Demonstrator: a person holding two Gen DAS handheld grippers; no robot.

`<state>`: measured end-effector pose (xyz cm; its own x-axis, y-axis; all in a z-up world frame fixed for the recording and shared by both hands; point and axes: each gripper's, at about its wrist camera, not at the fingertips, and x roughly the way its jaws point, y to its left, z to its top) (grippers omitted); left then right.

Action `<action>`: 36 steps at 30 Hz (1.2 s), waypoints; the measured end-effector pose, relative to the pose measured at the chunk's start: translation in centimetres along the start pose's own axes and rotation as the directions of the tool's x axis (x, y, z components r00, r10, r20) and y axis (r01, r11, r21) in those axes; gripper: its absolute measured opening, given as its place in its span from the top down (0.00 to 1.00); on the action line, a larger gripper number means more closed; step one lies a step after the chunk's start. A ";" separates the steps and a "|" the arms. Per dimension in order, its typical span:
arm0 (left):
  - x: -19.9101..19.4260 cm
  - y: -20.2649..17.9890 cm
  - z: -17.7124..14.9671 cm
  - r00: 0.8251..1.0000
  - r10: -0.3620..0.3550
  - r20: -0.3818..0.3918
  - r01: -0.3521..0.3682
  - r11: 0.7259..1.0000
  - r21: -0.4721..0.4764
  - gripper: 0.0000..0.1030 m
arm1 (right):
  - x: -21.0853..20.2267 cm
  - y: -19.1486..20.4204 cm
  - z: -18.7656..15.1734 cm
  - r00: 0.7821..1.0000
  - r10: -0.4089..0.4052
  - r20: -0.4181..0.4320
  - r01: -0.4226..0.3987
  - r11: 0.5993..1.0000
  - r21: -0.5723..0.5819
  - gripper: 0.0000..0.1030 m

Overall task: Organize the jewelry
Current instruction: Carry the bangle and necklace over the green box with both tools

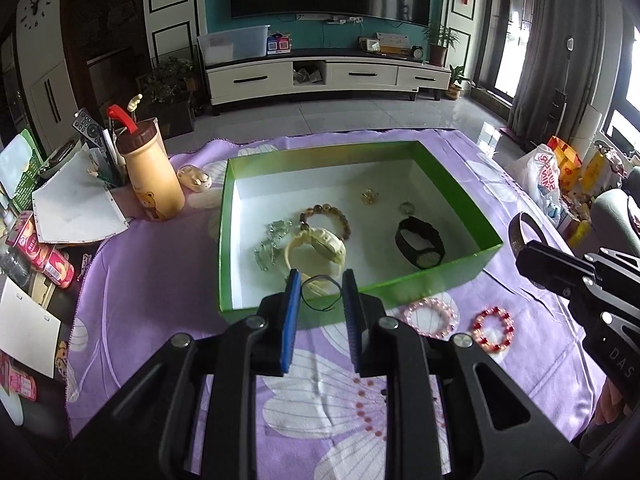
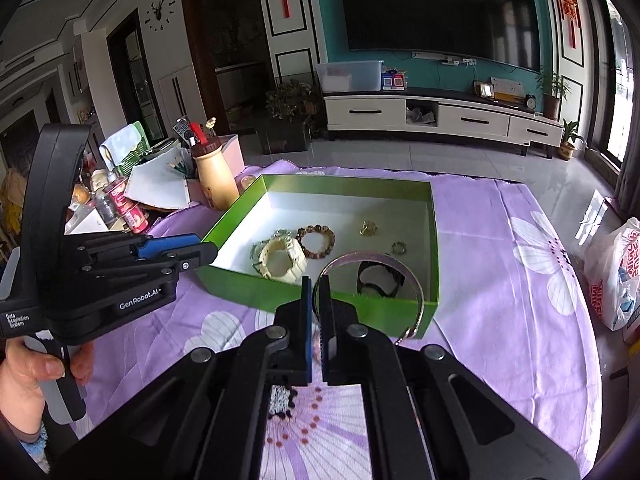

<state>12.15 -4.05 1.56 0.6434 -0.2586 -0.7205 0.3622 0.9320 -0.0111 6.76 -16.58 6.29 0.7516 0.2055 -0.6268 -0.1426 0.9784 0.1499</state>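
Ahead of the left gripper (image 1: pixel 320 292), its jaws pinch a thin black loop (image 1: pixel 318 289) above the near wall of the green box (image 1: pixel 400 288), where watches and bracelets lie. From the right wrist, the right gripper (image 2: pixel 316 300) is clamped on a metal bangle (image 2: pixel 416 284) over the box's near wall.
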 end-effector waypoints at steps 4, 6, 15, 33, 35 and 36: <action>0.8 0.7 0.9 1.000 0.017 0.000 -0.017 1.000 0.000 0.80 | 1.0 -0.1 0.9 1.000 -0.002 -0.001 0.002 1.000 0.003 0.98; 1.2 1.0 1.4 1.000 0.025 0.002 -0.025 1.000 0.000 0.80 | 1.6 -0.1 1.4 1.000 -0.006 -0.002 0.006 1.000 0.002 0.98; 2.6 1.9 2.6 0.999 0.048 -0.005 -0.048 0.999 0.005 0.80 | 3.9 -0.8 2.8 0.999 -0.025 -0.026 0.025 1.000 0.003 0.98; 7.5 5.9 5.3 0.993 -0.010 -0.119 -0.004 0.993 -0.117 0.80 | 8.7 -2.9 4.2 0.993 0.022 -0.113 -0.012 0.996 0.086 0.98; 8.3 6.2 5.2 0.990 -0.015 -0.139 -0.002 0.992 -0.125 0.80 | 9.4 -3.0 4.2 0.991 0.034 -0.126 -0.022 0.995 0.100 0.98; 8.7 6.3 5.1 0.989 -0.021 -0.149 0.001 0.991 -0.131 0.80 | 9.7 -3.0 4.2 0.990 0.042 -0.132 -0.028 0.994 0.109 0.98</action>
<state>23.51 -1.70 -1.20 0.5285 -0.2371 -0.8151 0.2711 0.9571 -0.1027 17.23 -17.64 2.97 0.6531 0.2481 -0.7155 -0.0926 0.9639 0.2497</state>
